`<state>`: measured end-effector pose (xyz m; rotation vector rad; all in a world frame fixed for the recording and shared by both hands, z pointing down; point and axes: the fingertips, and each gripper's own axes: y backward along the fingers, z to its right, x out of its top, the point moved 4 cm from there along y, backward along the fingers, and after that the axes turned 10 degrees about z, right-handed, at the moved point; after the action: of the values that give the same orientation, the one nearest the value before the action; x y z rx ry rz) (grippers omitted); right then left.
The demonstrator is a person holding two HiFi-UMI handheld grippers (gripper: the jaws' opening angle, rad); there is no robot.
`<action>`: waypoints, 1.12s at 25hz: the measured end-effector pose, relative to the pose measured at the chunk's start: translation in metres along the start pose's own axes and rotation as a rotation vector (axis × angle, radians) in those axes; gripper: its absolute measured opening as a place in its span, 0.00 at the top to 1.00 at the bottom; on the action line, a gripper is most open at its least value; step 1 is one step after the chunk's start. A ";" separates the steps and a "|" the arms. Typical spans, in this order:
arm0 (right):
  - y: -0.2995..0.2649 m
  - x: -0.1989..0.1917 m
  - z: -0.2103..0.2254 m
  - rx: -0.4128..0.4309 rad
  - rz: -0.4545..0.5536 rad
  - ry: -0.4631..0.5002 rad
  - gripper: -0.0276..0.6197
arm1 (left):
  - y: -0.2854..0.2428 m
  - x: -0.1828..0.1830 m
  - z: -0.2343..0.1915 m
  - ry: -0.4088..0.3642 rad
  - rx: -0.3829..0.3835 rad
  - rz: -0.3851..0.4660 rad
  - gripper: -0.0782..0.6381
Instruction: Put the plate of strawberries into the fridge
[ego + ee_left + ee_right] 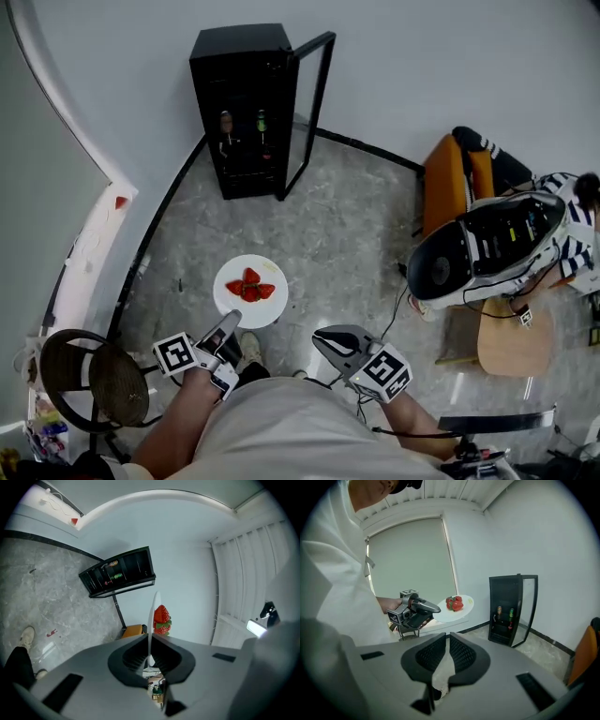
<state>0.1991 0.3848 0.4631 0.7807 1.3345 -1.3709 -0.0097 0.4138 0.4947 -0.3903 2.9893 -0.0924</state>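
- White round plate carrying a small heap of red strawberries. It is held up over the grey marbled floor and rests on nothing.
- Left gripper: jaws clamped on the near rim of the plate. In the left gripper view the plate runs edge-on between the pads, and the strawberries show on one face just past the tips.
- Right gripper: jaws drawn together with nothing between them. It is held beside the left gripper, clear of the plate.
- Black mini fridge stands on the floor against the pale wall. It is straight ahead of the plate and well apart from it.
- Fridge door is glass in a black frame. It is swung wide open, on the right side of the cabinet in the head view.
- Inside the fridge, two bottles stand upright side by side on a shelf. The shelves below them look dark, and I cannot tell what they hold.
- From the right gripper view, the plate sits roughly level, with the strawberries grouped near its middle.
- Right edge of the head view: a seated person in striped sleeves, beside an orange chair.
- Lower left of the head view: a dark wicker chair, near the left gripper's arm.
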 end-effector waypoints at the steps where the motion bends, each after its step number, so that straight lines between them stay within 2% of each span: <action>1: -0.012 0.006 0.004 0.003 0.009 -0.002 0.90 | -0.004 0.012 -0.001 0.002 -0.008 0.002 0.86; 5: -0.059 0.030 0.011 -0.001 0.040 0.002 0.90 | -0.008 0.058 -0.009 -0.010 -0.013 -0.013 0.86; 8: -0.094 0.044 0.015 -0.011 0.045 0.024 0.89 | -0.007 0.096 -0.024 -0.114 0.028 -0.043 0.86; 9: -0.104 0.047 0.019 -0.018 0.047 0.030 0.86 | -0.010 0.106 -0.028 -0.127 0.035 -0.045 0.86; 11: -0.119 0.054 0.030 -0.034 0.046 0.025 0.80 | -0.021 0.124 -0.033 -0.123 0.044 -0.041 0.86; 15: -0.132 0.067 0.058 -0.038 0.035 0.018 0.79 | -0.049 0.141 -0.037 -0.083 0.049 -0.030 0.86; 18: -0.139 0.070 0.094 -0.056 0.041 -0.003 0.79 | -0.082 0.148 -0.040 -0.036 0.045 -0.025 0.86; 22: -0.155 0.078 0.150 -0.039 0.053 -0.009 0.79 | -0.131 0.166 -0.041 -0.080 0.064 -0.031 0.86; 26: -0.163 0.104 0.220 -0.020 0.088 0.019 0.79 | -0.191 0.178 -0.025 0.016 0.046 0.015 0.86; 28: -0.164 0.116 0.255 -0.017 0.103 0.019 0.79 | -0.223 0.190 -0.020 0.017 0.044 0.035 0.86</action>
<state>0.0646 0.0905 0.4480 0.8415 1.3004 -1.2724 -0.1378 0.1501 0.5096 -0.3335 3.0032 -0.1578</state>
